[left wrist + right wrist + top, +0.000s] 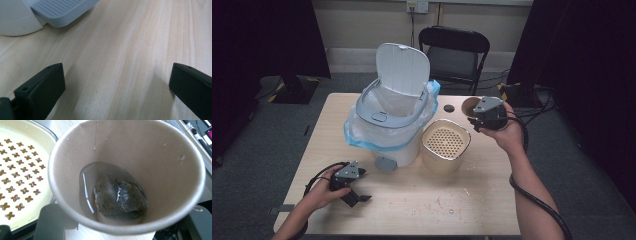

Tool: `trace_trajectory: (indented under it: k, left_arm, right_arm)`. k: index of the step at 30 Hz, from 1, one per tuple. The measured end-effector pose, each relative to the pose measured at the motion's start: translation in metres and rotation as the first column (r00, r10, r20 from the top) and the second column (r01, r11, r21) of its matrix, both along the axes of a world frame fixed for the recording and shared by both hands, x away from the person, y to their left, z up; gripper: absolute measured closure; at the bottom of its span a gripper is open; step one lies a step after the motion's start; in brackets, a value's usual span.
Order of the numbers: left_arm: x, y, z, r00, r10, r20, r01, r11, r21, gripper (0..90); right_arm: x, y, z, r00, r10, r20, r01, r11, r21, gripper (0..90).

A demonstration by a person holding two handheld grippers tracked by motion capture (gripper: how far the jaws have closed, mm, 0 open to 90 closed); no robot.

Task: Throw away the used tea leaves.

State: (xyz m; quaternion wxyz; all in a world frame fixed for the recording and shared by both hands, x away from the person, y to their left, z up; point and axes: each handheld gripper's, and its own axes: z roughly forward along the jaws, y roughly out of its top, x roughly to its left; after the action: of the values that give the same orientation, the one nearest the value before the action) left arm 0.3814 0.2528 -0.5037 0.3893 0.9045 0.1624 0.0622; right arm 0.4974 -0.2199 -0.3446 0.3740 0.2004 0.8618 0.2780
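Note:
My right gripper [484, 116] is shut on a brown paper cup [469, 104], held above the table's back right, just beyond the cream strainer pot [446, 145]. In the right gripper view, the gripper [126, 225] clamps the cup [140, 147] from both sides. A wet tea bag [117, 197] lies in a little liquid pooled at the bottom, and the perforated strainer [22, 170] is to its left. My left gripper [354, 197] rests open on the table's front left. Nothing is between the left gripper's [117, 85] jaws. The bin's grey pedal [60, 11] lies just ahead.
A white pedal bin [392, 125] with a blue-edged liner stands at the table's middle back, its lid [403, 67] raised. A dark round hole [449, 108] is in the tabletop behind the pot. Crumbs and wet marks [452, 200] dot the front. A black chair [455, 55] stands behind the table.

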Motion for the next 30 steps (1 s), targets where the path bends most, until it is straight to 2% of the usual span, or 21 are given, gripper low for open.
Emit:
trace_trajectory:
  k: [8,11,15,17,20,22,25,26,27,30]
  left_arm:
    - [0.0,0.0,0.0,1.0,0.002,0.0,-0.002,1.0,0.0,0.0]
    - [0.0,0.0,0.0,1.0,0.002,0.0,-0.002,1.0,0.0,0.0]
    - [0.0,0.0,0.0,1.0,0.002,0.0,-0.002,1.0,0.001,0.0]
    - [0.0,0.0,0.0,1.0,0.002,0.0,-0.002,1.0,0.0,0.0]
    - [0.0,0.0,0.0,1.0,0.002,0.0,-0.002,1.0,0.0,0.0]
    - [0.0,0.0,0.0,1.0,0.003,0.0,-0.003,1.0,0.0,0.0]
    - [0.0,0.0,0.0,1.0,0.003,0.0,-0.003,1.0,-0.001,0.0]
    - [0.0,0.0,0.0,1.0,0.003,0.0,-0.003,1.0,0.001,0.0]
    - [0.0,0.0,0.0,1.0,0.003,0.0,-0.003,1.0,0.001,0.0]
    - [0.0,0.0,0.0,1.0,0.002,0.0,-0.002,1.0,0.0,0.0]
  right_arm:
    - [-0.003,0.008,0.0,0.9983,0.013,0.057,-0.009,0.997,-0.076,34.1]
    - [-0.004,0.011,0.002,0.9961,0.034,0.081,-0.024,0.992,-0.12,34.1]
    - [-0.006,0.013,0.004,0.9936,0.049,0.101,-0.033,0.988,-0.154,34.2]
    - [-0.007,0.016,0.006,0.9895,0.061,0.131,-0.034,0.979,-0.199,34.3]
    - [-0.009,0.018,0.007,0.9871,0.067,0.145,-0.034,0.975,-0.221,34.3]
    - [-0.011,0.022,0.008,0.9831,0.087,0.161,-0.044,0.966,-0.255,34.3]
    - [-0.012,0.023,0.009,0.9833,0.087,0.16,-0.046,0.968,-0.249,34.3]
    - [-0.013,0.025,0.01,0.9797,0.096,0.176,-0.044,0.959,-0.279,34.3]
    - [-0.013,0.025,0.01,0.9797,0.096,0.176,-0.044,0.959,-0.279,34.3]
    - [-0.016,0.029,0.011,0.9736,0.12,0.194,-0.05,0.941,-0.334,34.4]
